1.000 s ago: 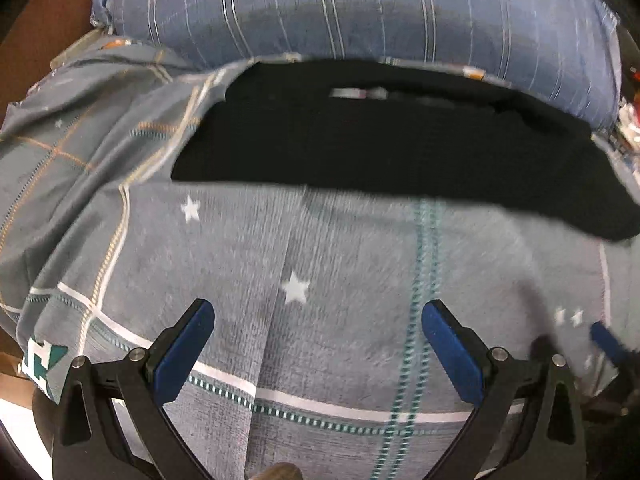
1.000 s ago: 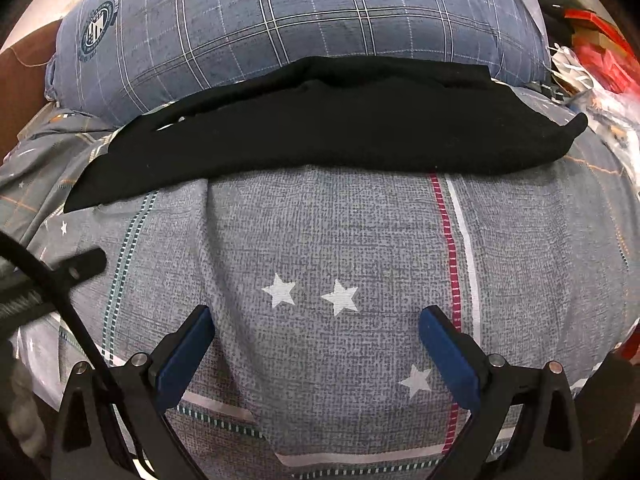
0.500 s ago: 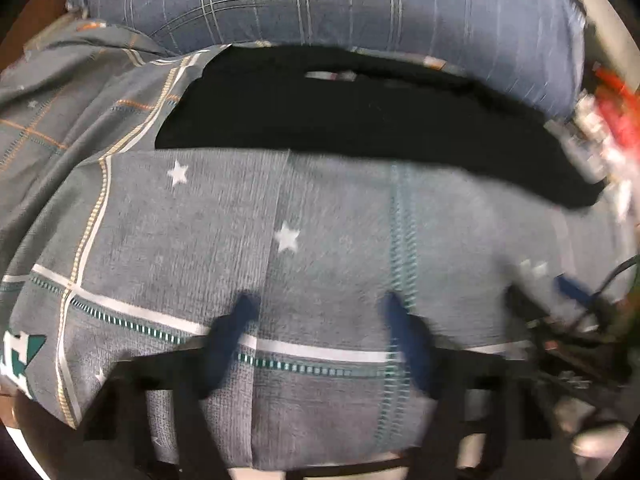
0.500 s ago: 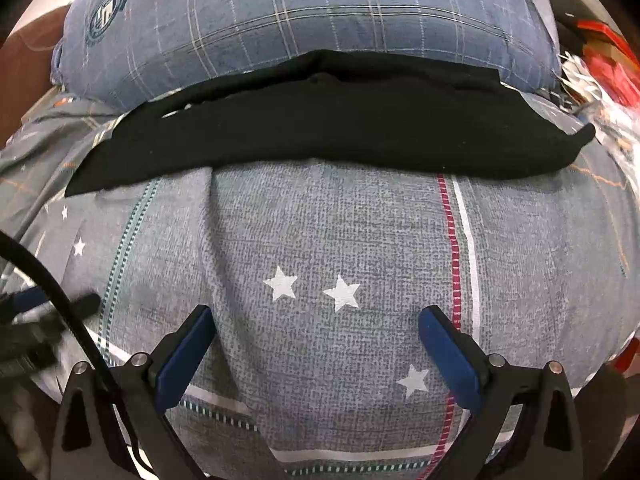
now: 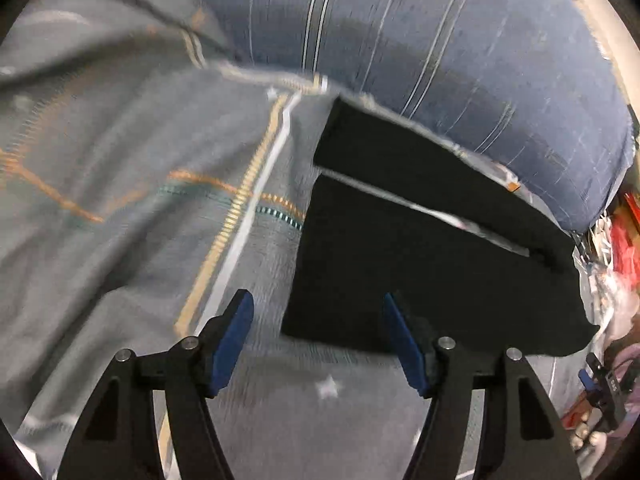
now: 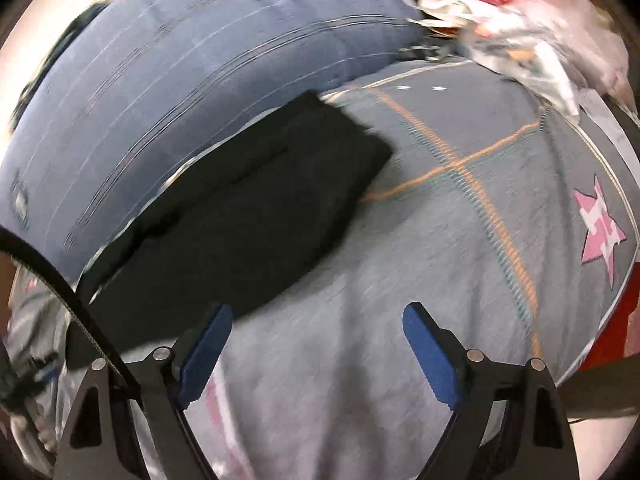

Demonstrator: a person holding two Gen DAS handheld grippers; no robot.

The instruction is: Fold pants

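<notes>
A: Where are the black pants (image 5: 420, 264)?
B: Flat on the grey star-print bedspread (image 5: 132, 184), a dark matte slab with squared ends, just near of the blue plaid pillow (image 5: 460, 40).
A: And the hand-held grippers?
B: Left hand-held gripper (image 5: 318, 330) and right hand-held gripper (image 6: 318, 344) are both spread, pinching nothing, blue pads above cloth.
</notes>
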